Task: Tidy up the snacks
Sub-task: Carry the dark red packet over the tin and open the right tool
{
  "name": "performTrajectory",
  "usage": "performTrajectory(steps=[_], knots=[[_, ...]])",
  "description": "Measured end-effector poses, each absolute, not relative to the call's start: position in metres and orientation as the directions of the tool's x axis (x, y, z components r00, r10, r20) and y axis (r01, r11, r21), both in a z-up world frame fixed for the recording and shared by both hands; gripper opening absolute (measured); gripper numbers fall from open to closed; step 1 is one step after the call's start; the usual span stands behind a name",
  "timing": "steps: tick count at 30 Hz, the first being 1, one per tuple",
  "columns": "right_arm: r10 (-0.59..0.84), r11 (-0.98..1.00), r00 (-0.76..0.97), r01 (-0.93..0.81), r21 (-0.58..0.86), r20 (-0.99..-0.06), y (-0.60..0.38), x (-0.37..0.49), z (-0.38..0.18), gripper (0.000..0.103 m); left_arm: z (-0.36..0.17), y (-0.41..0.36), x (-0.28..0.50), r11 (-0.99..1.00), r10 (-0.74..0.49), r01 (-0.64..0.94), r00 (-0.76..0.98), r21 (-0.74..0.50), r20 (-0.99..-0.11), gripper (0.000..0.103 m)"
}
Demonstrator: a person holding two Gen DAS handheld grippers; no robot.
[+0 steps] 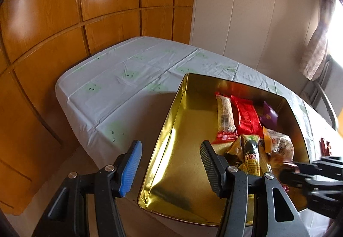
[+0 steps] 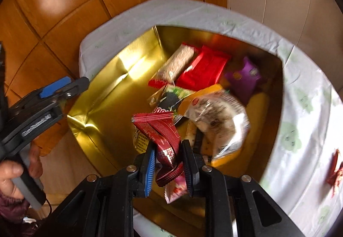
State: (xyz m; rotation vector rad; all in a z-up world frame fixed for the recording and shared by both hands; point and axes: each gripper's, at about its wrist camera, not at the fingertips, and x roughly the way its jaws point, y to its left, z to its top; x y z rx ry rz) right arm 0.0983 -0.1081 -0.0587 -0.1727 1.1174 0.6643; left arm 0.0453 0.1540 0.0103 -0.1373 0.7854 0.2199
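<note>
Left wrist view showed the left gripper (image 1: 171,166) hanging with its jaws spread wide and nothing between them, one finger outside the near-left wall of the gold tin (image 1: 182,151) and the other over its bare floor. The tin sat at the near corner of a table under a pale tablecloth (image 1: 120,78). Its left half was empty, shiny metal. Further right, a long cereal bar (image 1: 225,117) and a red packet (image 1: 246,117) lay side by side, with a purple packet (image 1: 269,117) tucked beyond them near the far right wall. Nearer the camera a loose heap of wrappers included a clear bag of dark-speckled snacks (image 1: 280,144).

From the right wrist view, the right gripper (image 2: 169,164) was closed on a dark red sachet (image 2: 165,138), pinched near its lower end and held above the heap inside the tin. Whether it touched the wrappers below could not be told through the blur. At the far right, one more red wrapper (image 2: 335,168) lay on the cloth outside the tin.

By my judgement the task was well advanced: most snacks were already in the tin, one was in hand over it, and at least that stray wrapper remained to collect. The pile looked bunched to one side.
</note>
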Motion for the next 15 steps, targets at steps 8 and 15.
performTrajectory(steps=[8, 15], knots=[[0.43, 0.801, 0.232, -0.544, 0.25, -0.873, -0.117, 0.095, -0.067, 0.03, 0.006, 0.154, 0.046, 0.969, 0.14, -0.243, 0.679, -0.041, -0.721, 0.058], [0.443, 0.807, 0.266, -0.535, 0.252, -0.856, -0.128, 0.083, -0.056, 0.03, 0.008, 0.147, 0.044, 0.972, 0.138, -0.234, 0.686, -0.037, -0.714, 0.06]])
